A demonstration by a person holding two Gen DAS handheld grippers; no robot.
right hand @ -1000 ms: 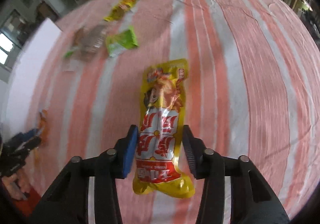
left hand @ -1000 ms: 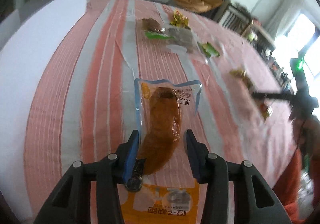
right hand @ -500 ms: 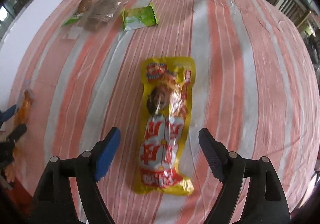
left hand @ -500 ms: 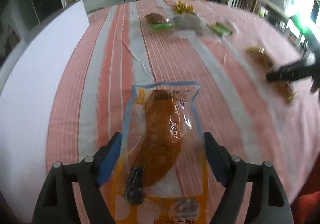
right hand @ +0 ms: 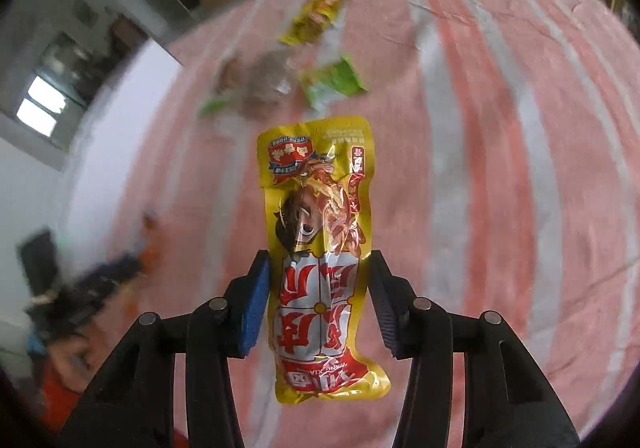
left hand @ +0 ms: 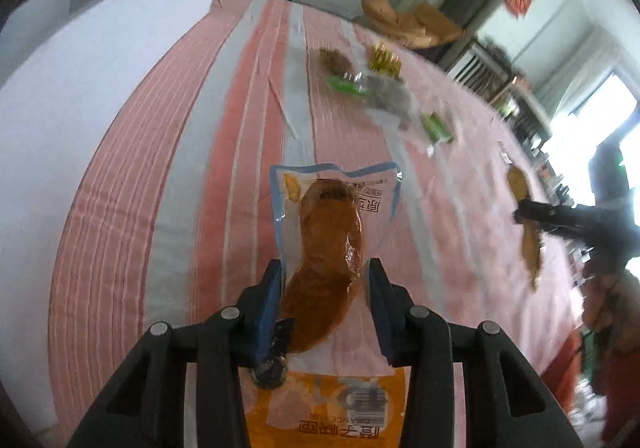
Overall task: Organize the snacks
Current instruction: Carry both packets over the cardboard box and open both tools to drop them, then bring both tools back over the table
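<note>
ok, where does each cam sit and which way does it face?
Left wrist: on the left gripper, looking steeply down along its fingers at the clear pack they have just closed on; black finger arms show, and the right gripper at right.
Right wrist: on the right gripper, looking steeply down at the yellow pack it has just closed on; its arms show, the left gripper blurred at left.
Shared: striped cloth, loose snack pile, each other's gripper.
</note>
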